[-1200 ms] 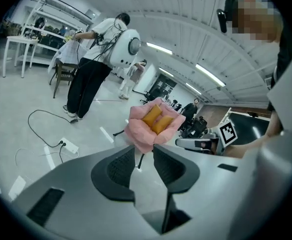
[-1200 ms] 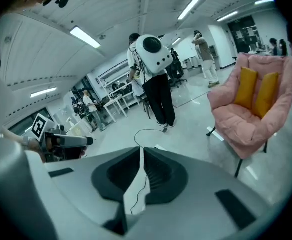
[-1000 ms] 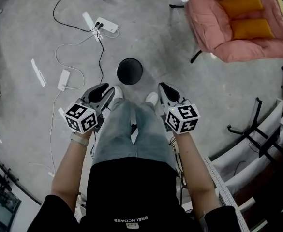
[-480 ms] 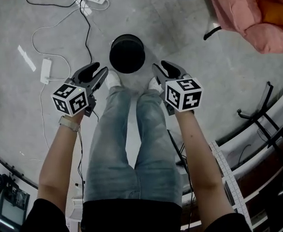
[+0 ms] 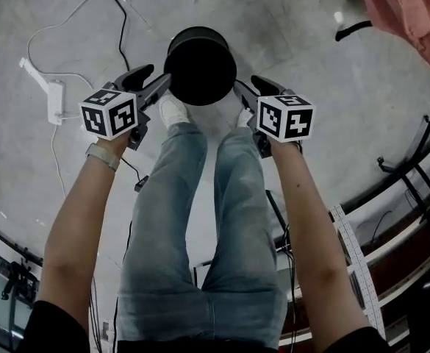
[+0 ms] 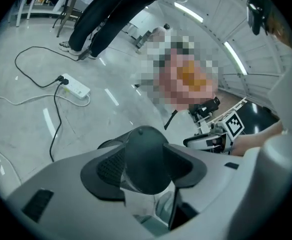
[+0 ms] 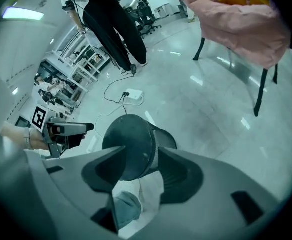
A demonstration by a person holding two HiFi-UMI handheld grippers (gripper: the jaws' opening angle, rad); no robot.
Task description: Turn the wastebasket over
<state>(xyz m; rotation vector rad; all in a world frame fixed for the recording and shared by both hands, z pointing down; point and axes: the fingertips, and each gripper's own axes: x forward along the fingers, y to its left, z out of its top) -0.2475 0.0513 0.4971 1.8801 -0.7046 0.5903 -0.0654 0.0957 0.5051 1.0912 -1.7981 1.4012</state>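
Note:
A black mesh wastebasket [image 5: 200, 65] stands on the grey floor just ahead of the person's white shoes [image 5: 172, 111], its flat dark end facing up. My left gripper [image 5: 150, 81] is at its left side, fingertips close to the rim. At its right side is my right gripper [image 5: 250, 91]. Both sets of jaws are opening, and no pad visibly presses on the basket. In the left gripper view the basket [image 6: 142, 151] shows between the spread jaws of that gripper [image 6: 146, 186]. The right gripper view shows the basket [image 7: 131, 146] in the gap of its gripper [image 7: 136, 186].
A white power strip [image 6: 76, 86] and cables [image 5: 42, 35] lie on the floor to the left. A pink padded chair [image 7: 235, 19] stands at the far right. Metal frames [image 5: 406, 175] run along the right. Another person's legs [image 7: 113, 26] stand farther off.
Both grippers have come down from beside the knees to the basket's two sides, and their jaws have spread wider. The head view has bent closer, so the basket looks larger.

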